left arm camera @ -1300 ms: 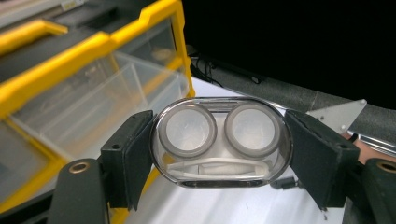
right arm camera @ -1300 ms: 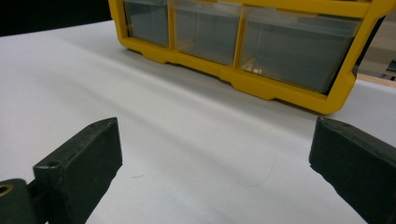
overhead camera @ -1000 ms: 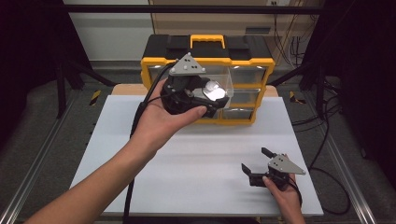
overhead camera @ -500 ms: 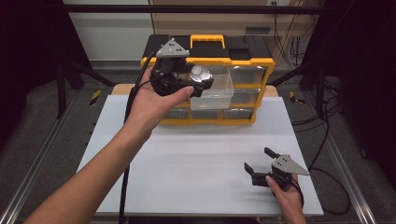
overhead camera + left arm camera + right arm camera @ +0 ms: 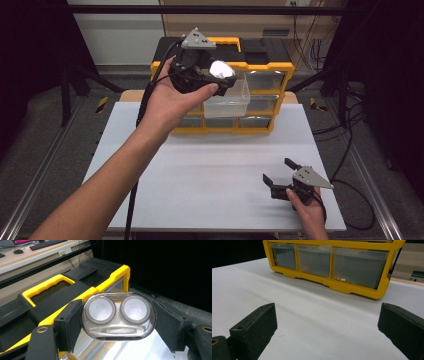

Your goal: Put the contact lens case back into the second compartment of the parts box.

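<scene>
- the left gripper [image 5: 220,80] was clamped on a small clear plastic case with two round wells [image 5: 118,315], its jaws pressing the case's two short ends.
- the case was held in the air above the yellow and black plastic drawer cabinet [image 5: 260,55], over its front edge and just above the clear plastic drawer [image 5: 227,100] pulled out of the cabinet's upper row.
- judged from that, the pick-up was done: the case was off the white table top [image 5: 210,165] and carried up to the cabinet.
- what seemed left was lowering the case into the open drawer, letting go, and probably pushing the drawer back in; nothing could be made out lying in the drawer.
- the right gripper [image 5: 282,172] rested on the table well in front of the cabinet, to its right side, jaws spread wide with nothing between them.
- the cabinet's lower drawers [image 5: 317,260] stood closed.
</scene>
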Action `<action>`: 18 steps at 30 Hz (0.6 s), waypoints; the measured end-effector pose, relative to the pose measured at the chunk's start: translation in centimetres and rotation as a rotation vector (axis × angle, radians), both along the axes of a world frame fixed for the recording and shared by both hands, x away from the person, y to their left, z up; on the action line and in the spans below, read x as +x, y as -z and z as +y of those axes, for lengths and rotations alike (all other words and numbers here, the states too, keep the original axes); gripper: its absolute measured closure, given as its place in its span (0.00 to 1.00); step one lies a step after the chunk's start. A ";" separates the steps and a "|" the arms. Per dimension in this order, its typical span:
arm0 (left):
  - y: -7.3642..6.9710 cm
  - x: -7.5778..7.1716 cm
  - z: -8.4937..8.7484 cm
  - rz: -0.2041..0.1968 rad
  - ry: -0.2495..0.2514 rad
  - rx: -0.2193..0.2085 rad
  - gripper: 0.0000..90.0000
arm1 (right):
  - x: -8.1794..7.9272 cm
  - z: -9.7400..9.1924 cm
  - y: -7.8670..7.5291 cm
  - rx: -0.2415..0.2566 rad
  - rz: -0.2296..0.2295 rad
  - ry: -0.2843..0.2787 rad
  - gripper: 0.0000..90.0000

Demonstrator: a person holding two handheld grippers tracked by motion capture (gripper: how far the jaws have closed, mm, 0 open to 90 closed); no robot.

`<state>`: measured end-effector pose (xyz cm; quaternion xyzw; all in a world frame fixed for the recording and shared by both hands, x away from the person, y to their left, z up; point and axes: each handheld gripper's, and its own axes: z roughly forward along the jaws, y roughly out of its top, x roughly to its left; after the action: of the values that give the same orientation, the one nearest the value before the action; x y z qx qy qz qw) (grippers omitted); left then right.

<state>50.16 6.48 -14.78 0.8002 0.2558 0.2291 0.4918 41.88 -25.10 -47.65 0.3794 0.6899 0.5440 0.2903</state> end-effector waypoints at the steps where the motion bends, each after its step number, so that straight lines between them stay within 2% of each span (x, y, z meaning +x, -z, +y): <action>1: 0.0 0.0 -0.1 0.001 0.001 0.002 0.29 | 0.0 0.0 0.0 0.001 0.003 -0.002 0.03; 18: 1.2 1.3 -0.1 0.012 -0.043 0.026 0.29 | 0.0 0.3 0.0 -0.010 -0.004 -0.013 0.03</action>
<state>51.45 6.33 -15.95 0.8022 0.2730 0.2381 0.4747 41.86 -24.80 -47.68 0.3722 0.6943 0.5434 0.2900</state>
